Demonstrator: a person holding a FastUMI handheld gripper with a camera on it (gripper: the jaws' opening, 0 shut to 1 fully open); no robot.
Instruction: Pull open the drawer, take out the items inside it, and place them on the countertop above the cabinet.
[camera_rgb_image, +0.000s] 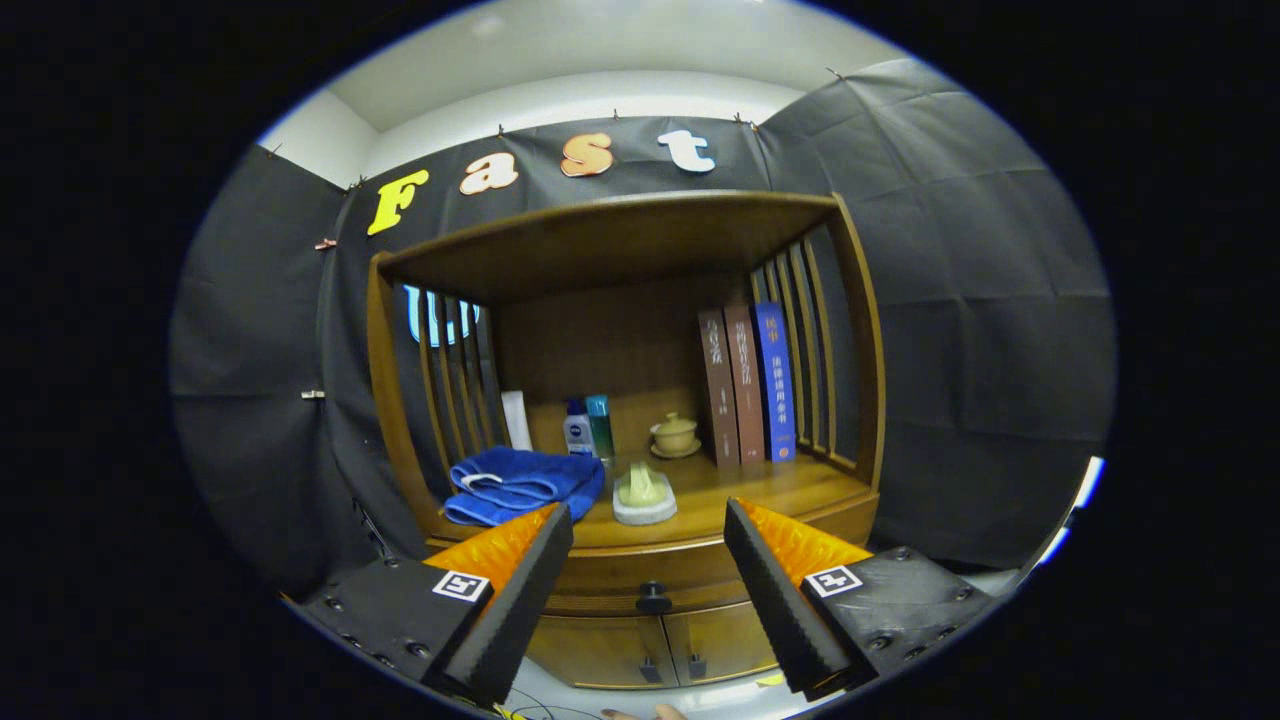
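A wooden cabinet stands ahead with a closed drawer (640, 575) under its countertop (760, 490); the drawer's dark round knob (653, 598) sits between my fingers, some way beyond them. My gripper (650, 590) is open, its black ribbed fingertips (520, 600) spread wide with nothing between them. On the countertop lie a folded blue towel (520, 485) at the left and a pale green piece on a white pad (644, 495) in the middle. What the drawer holds is hidden.
Further back on the countertop stand two small bottles (588, 428), a white tube (517, 420), a lidded yellow cup on a saucer (675, 436) and three upright books (748, 385). Slatted wooden sides and a top board enclose the shelf. Two small doors (650, 650) sit below the drawer.
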